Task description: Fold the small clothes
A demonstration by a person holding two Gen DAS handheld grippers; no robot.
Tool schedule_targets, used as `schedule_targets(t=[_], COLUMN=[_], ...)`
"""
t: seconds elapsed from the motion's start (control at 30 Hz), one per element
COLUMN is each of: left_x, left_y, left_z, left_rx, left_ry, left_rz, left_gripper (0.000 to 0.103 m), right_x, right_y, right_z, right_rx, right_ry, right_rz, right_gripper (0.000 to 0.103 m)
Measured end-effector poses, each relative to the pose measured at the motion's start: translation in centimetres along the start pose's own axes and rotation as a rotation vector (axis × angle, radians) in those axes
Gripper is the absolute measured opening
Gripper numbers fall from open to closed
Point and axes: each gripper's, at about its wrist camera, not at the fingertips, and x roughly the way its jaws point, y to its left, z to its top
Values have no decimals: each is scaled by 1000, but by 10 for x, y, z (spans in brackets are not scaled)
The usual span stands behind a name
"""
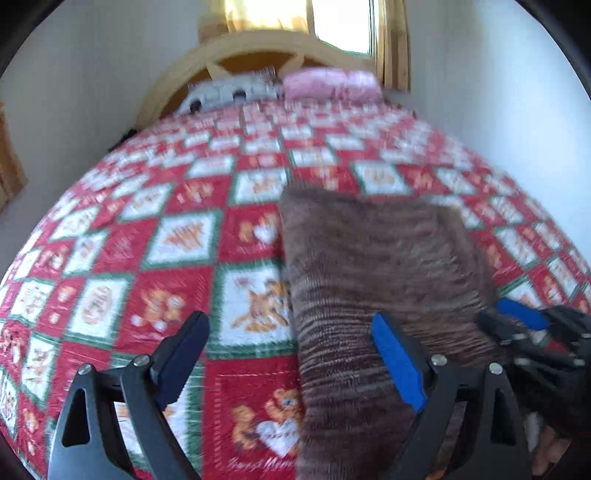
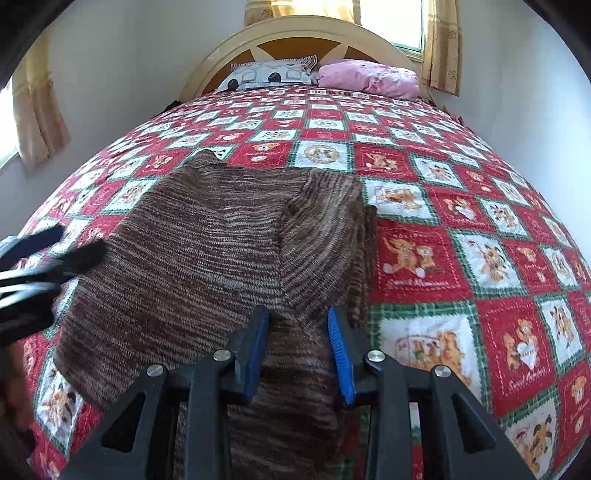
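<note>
My left tongs (image 1: 291,363) gape empty; right tongs (image 2: 299,350) straddle the brown knit sweater (image 2: 207,236) ungripped, so its right-side fold may flop open.

Brown ribbed knit sweater (image 2: 207,236) looked coarse and matt, quilted cotton bedspread (image 2: 461,229) soft, headboard (image 2: 295,29) smooth painted wood, gripper pads (image 2: 341,354) ridged blue rubber.

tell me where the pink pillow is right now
The pink pillow lies at the head of the bed, right of the patterned pillow, below the window.
</note>
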Motion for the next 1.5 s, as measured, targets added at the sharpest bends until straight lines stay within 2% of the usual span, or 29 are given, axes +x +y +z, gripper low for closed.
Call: schedule_targets(t=[0.07, 0.1, 0.17, 0.23, 0.27, 0.3, 0.37, 0.43, 0.5, 0.57, 0.6, 0.63, 0.67, 0.7, 0.73, 0.77, 0.8, 0.87, 0.93, 0.97, 1.0, 1.03, 1.07, 1.13, 1.2, 1.27, 1.5], left_x=[14, 14, 7, 0, -7, -10, -13, -2, 22, 57, 68, 69, 63, 62, 61, 61, 61, 61, 59, 57, 55, 55, 55, 52, 46, 35, -12], left_y=[2, 7, 16, 26, 32, 35, 39, 38, 34, 29, 28, 26, 19, 13, 7, 2, 1, 2, 3, 2, 3, 5, 6, 1, -6, -11, 2], left_z=[-5, -7, -6, 0, 6, 11, 26, 37, 42, 37, 32, 28, 24, 22, 19, 19, 18, 18, 17, 17, 17, 19, 19, 19, 20, 22, 26], left_rx=[4, -4, -23, -50, -76, -93, -129, -159, -174, -213, -230, -229, -202, -179, -152, -137, -138, -154, -153, -148, -145, -143, -162, -151, -122, -99, -67], left_ry=[49, 45, 41, 45, 24, 5, -31, -16, 46, 173, 212, 195, 138, 132, 124, 116, 115, 109, 101, 87, 78, 75, 72, 66, 47, 33, -53], left_rz=[-32, -60, -101, -142, -175, -190, -217, -244, -293, -301, -305, -292, -276, -260, -233, -219, -216, -228, -235, -245, -257, -305, -328, -302, -259, -239, -229], left_gripper=[93, 93, 94, 94, 94, 95, 101, 103, 103, 101, 101, 101, 101, 101, 101, 101, 101, 101, 96, 85, 66, 49, 46, 43, 32, 25, 24], right_x=[-3, -5, -14, -22, -26, -27, -20, 0, 25, 43, 46, 46, 47, 49, 50, 51, 52, 53, 54, 54, 54, 55, 53, 49, 43, 33, -25], right_y=[-8, -15, -36, -53, -61, -69, -81, -85, -84, -78, -71, -61, -50, -40, -38, -36, -37, -40, -41, -41, -41, -39, -36, -30, -24, -19, 7], right_z=[-3, -3, -1, 3, 5, 8, 19, 31, 37, 37, 37, 35, 34, 34, 33, 33, 32, 31, 29, 28, 28, 28, 29, 30, 34, 36, 38], right_rx=[29, 59, 155, 237, 274, 315, 379, 392, 414, 408, 379, 330, 274, 227, 213, 201, 201, 212, 218, 226, 230, 229, 227, 208, 188, 182, 173], right_ry=[3, 7, 15, -18, -41, -59, -63, -19, 41, 76, 67, 46, 41, 39, 34, 32, 31, 21, 10, 7, 1, -3, -9, -21, -33, -52, -173], right_rz=[14, 37, 107, 125, 134, 145, 162, 197, 220, 226, 197, 157, 116, 93, 91, 105, 129, 155, 197, 214, 211, 212, 208, 179, 137, 112, 114], right_gripper=[49, 55, 59, 59, 63, 76, 84, 84, 84, 85, 85, 85, 85, 84, 84, 75, 69, 64, 50, 46, 44, 42, 37, 30, 20, 17, 16])
